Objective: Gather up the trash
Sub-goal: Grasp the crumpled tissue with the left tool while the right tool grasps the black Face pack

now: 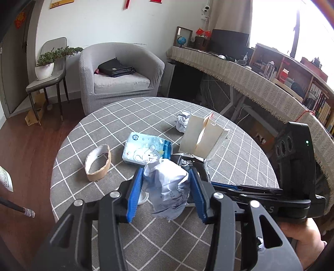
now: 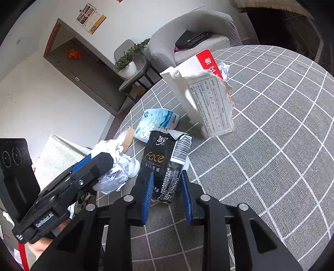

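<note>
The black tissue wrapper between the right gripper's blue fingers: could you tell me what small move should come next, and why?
Probably close the right gripper on the black tissue wrapper. Its blue fingers flank the wrapper's lower end with gaps on both sides, so nothing is gripped yet, while the left gripper already clamps a crumpled white paper ball.

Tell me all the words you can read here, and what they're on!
"Face" and "TISSUE": black tissue pack between the right tongs.
"GenRobot.AI": left tongs.
Red-and-white torn box: print too small to read.
Blue tissue pack: too blurred.
Wall poster: too small.
</note>
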The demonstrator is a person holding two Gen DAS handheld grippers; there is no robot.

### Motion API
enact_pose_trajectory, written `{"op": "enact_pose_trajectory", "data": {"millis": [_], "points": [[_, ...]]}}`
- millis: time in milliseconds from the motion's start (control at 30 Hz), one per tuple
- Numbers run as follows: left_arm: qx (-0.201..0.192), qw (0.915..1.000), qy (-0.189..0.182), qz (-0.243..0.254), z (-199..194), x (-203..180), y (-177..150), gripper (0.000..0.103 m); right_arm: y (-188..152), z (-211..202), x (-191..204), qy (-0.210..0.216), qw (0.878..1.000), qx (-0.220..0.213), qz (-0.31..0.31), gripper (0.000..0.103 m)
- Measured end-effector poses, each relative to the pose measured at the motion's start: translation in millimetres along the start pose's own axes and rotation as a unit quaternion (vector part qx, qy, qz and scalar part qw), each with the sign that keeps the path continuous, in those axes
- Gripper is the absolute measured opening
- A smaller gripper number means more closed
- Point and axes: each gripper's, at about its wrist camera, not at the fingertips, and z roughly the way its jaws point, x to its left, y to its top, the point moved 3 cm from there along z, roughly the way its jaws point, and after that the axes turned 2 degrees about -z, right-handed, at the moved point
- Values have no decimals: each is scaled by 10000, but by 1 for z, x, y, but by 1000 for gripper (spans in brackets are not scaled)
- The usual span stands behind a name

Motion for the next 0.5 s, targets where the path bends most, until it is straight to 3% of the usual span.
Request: {"op": "enact_pose_trajectory", "data": {"millis": [133, 267, 500], "points": [[-63, 10000, -6, -40, -13, 10, -2, 48, 6, -5, 10, -96, 9997, -146, -176, 12], [-178, 9997, 19, -161, -27, 24, -1, 48, 11, -14, 25, -282, 9981, -341, -418, 10], [-329, 9989, 123, -312, -52, 47, -2, 48, 21, -31, 53, -214, 9956, -611, -679, 10]]}}
